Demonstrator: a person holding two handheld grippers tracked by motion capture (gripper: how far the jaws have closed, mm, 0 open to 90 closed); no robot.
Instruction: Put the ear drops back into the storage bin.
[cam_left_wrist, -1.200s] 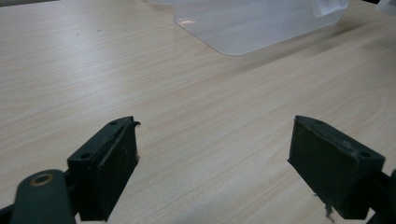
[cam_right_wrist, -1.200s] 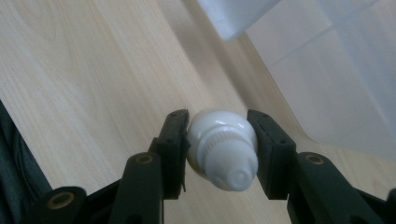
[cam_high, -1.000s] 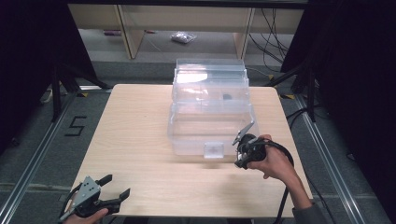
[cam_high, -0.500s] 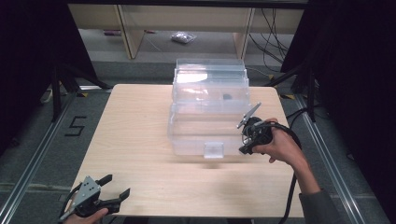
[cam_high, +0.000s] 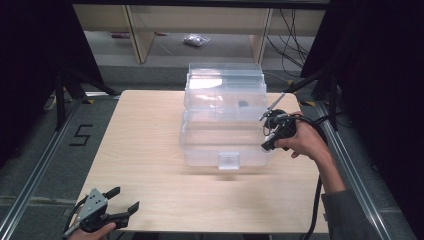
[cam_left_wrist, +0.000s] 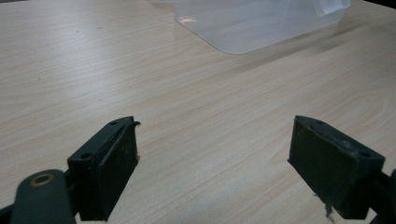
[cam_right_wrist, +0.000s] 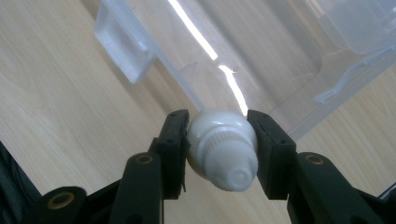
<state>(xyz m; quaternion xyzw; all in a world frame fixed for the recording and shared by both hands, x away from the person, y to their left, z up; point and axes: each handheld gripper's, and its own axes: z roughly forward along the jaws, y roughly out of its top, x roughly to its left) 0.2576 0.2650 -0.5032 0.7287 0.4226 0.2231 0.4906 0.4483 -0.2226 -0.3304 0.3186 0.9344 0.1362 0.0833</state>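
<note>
Right gripper (cam_right_wrist: 218, 140): its two black jaws are clamped on a small white plastic bottle (cam_right_wrist: 222, 148) with a ridged collar and a rounded nozzle end; one jaw presses each side of the bottle. In the high view the right gripper (cam_high: 274, 131) is held in the person's right hand (cam_high: 305, 142) at the right side of the table, just beside the right wall of a clear plastic storage box (cam_high: 224, 122). Whether gripper and box touch cannot be told. In the right gripper view the clear plastic storage box (cam_right_wrist: 261, 51) lies directly beyond the bottle, its front latch tab towards the upper left.

The box stands at the middle of the light wooden table (cam_high: 145, 145), towards the far edge; it is tiered, with a smaller upper section behind a wider lower one. A small dark item inside the upper section is too small to identify.

Left gripper (cam_high: 112, 210): held at the near left corner of the table, well apart from the box. In the left gripper view its jaws stand wide apart over the bare light wooden table (cam_left_wrist: 201, 107), holding nothing, with a corner of the box at the far edge.
</note>
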